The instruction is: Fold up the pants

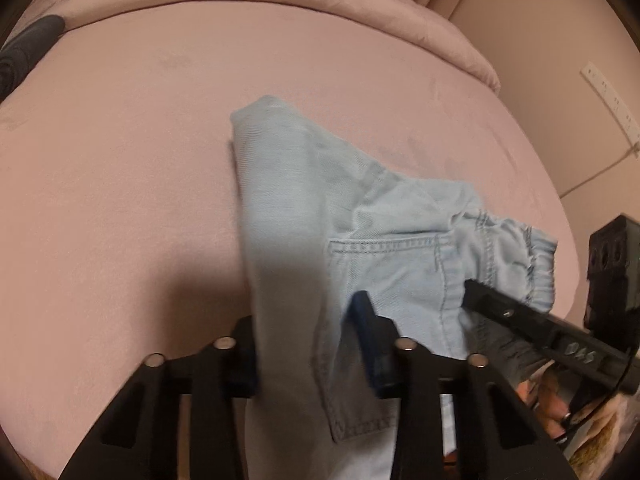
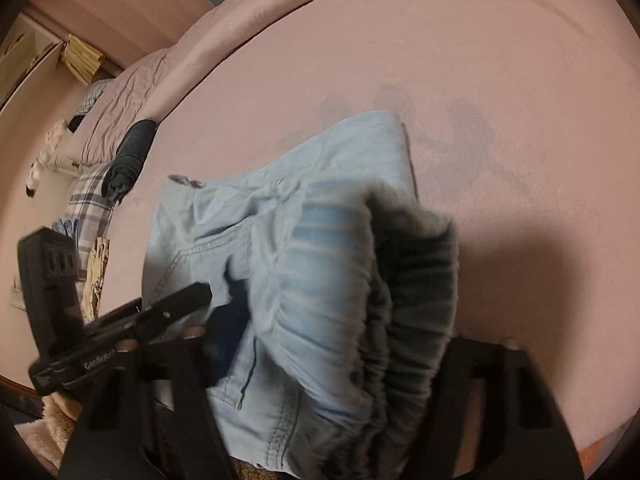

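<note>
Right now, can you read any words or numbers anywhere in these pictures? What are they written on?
"GenRobot": white letters on the side of the left gripper, seen in the right wrist view; the last letters are a bit blurred.
Raised characters on the side of the right gripper, seen in the left wrist view: they appear upside down and I cannot read them for sure.
The light blue pants: no label or writing shows.

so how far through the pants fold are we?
Done: light-blue pants look already doubled into a short bundle on the pink bed. In hand: both the left gripper and right gripper have denim between their fingers, waistband lifted. Left: lay it flat, release.
</note>
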The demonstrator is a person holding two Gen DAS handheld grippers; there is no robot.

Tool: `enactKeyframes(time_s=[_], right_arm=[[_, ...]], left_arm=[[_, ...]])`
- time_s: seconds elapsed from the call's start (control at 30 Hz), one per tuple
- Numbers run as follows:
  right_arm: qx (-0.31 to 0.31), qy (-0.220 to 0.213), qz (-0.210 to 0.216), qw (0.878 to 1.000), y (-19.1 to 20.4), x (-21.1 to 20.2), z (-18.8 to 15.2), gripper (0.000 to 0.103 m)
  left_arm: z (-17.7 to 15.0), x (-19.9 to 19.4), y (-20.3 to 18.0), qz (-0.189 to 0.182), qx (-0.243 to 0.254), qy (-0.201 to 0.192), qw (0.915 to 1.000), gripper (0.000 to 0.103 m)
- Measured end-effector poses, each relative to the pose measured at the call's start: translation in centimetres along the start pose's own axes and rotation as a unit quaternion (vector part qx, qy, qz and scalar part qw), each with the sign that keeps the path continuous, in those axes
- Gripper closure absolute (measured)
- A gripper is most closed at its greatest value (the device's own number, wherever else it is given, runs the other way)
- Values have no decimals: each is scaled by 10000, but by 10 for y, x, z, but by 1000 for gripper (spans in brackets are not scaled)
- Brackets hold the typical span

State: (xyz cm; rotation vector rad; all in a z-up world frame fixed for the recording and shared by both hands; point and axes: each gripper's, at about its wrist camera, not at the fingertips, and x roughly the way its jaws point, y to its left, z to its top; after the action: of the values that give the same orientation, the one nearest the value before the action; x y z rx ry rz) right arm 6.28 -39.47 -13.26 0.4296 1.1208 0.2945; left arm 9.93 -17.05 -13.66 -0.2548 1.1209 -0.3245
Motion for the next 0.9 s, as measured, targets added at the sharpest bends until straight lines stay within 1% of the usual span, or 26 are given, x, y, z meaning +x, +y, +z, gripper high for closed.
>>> enactKeyframes(time_s=[0.03,0.07,0.13,0.2,0.33,0.53,0.67,0.77,0.83,0.9], right_arm=[[-14,-29,-52,10000,3,-1,-2,55],[-62,-93,-184,9998,10,-4,-4,56],[-239,-232,-364,9988,23,-13,-8,59],[-417,-308,-385,9979,37,-20,-12,60],[-762,-508,-397,9950,63,-34,-21,60],[-1198,-641,-382,9900,95,-37,-23,59],[-1422,-683,-413,9866,111,-34,-24,59],[-1504,-696,-390,9854,119,-33,-24,59],[-1568,-708,-406,9843,125,-32,-23,59],[-1619,-721,-416,9833,130,-32,-23,59]], left_arm=[[-2,-6,0,-63,-48,-35,10000,73],[-4,-13,0,-56,-89,-47,9999,75],[-7,-24,0,63,-90,-93,9999,75],[-12,-41,2,143,-114,-210,9996,75],[-19,-66,13,124,-265,-358,9989,75],[-35,-100,27,459,-289,-664,9963,75],[-36,-112,32,546,-355,-836,9944,75],[-35,-115,33,563,-362,-936,9934,75],[-28,-110,26,600,-346,-984,9927,75],[-29,-114,27,637,-354,-1043,9919,75]])
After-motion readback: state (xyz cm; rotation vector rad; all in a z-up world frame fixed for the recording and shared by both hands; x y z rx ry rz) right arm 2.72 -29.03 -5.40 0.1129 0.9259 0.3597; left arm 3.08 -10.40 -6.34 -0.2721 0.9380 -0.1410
